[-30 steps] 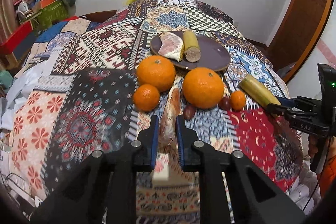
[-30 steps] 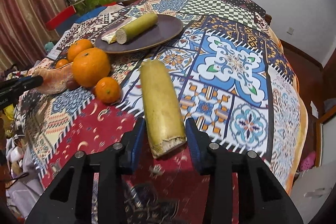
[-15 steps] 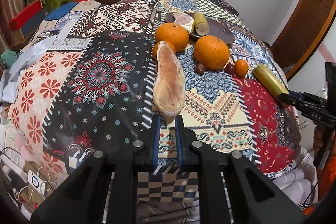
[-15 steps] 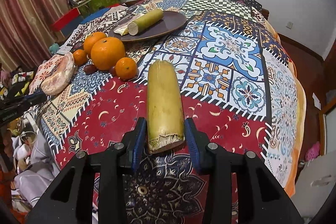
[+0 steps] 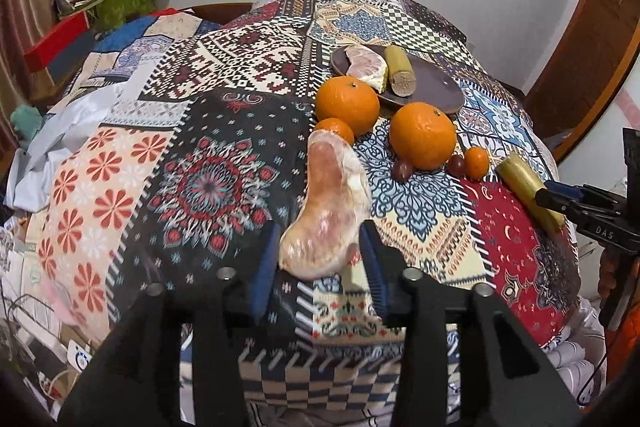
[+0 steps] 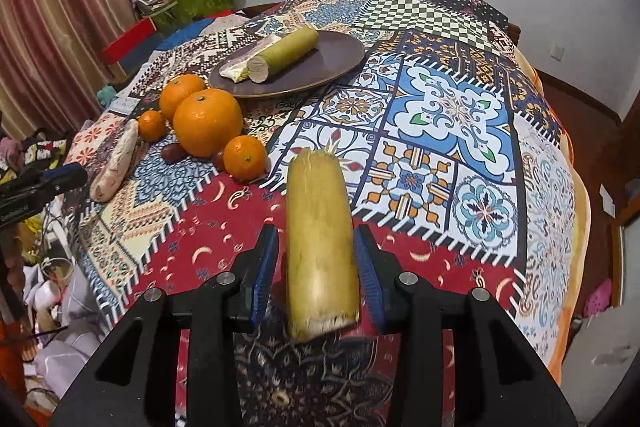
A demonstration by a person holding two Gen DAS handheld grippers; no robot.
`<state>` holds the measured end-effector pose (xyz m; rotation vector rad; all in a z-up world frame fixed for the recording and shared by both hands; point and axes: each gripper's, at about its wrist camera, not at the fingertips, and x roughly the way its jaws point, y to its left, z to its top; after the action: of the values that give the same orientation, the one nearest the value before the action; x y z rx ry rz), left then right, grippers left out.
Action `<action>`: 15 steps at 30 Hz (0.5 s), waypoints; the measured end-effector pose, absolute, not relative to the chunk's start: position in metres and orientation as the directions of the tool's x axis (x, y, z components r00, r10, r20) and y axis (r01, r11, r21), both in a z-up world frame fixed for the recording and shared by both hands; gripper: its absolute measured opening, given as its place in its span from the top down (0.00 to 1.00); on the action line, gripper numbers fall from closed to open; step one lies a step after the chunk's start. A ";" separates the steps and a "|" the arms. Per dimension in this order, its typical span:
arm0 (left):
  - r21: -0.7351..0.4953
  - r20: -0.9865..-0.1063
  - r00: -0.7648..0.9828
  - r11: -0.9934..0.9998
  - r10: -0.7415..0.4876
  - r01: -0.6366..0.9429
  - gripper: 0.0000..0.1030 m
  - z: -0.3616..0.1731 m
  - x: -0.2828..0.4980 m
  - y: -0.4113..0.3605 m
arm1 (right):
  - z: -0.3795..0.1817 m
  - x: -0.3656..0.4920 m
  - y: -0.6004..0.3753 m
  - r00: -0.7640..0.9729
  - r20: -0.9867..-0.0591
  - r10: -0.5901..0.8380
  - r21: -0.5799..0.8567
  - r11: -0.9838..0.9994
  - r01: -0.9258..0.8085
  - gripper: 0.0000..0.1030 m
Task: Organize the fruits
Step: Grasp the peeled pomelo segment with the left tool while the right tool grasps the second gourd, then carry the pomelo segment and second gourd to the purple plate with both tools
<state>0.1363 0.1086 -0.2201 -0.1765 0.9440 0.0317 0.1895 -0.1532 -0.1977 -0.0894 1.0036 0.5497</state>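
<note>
Left gripper point(image 5: 320, 263) fingers wide, pomelo segment point(image 5: 330, 215) lying between them. Right gripper point(image 6: 316, 267) fingers wide, sugarcane piece point(image 6: 320, 243) between, near oranges point(image 6: 208, 123).

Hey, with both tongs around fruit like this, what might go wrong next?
1. The pomelo segment is soft and peeled; the left tongs might crush or tear it if they squeeze hard.
2. The sugarcane piece is smooth and round, lying near the table edge; it might roll off or slip from the right tongs.
3. Small tangerines nearby may get knocked.
</note>
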 end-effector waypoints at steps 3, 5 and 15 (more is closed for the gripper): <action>-0.128 -0.818 0.574 0.987 -0.050 -0.098 0.54 -0.224 0.148 0.108 | -0.205 0.196 -0.151 0.398 -0.829 0.394 0.185 0.863 -0.470 0.64; -0.122 -0.827 0.560 0.989 -0.052 -0.088 0.54 -0.230 0.156 0.107 | -0.211 0.198 -0.150 0.384 -0.834 0.396 0.197 0.863 -0.465 0.64; -0.135 -0.849 0.521 0.989 -0.089 -0.051 0.54 -0.250 0.181 0.097 | -0.218 0.208 -0.144 0.381 -0.832 0.402 0.203 0.861 -0.466 0.63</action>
<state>0.1810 0.0975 -0.2505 -0.1498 1.0231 -0.0234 0.2076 -0.1436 -0.2178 -0.0684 1.0416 0.5546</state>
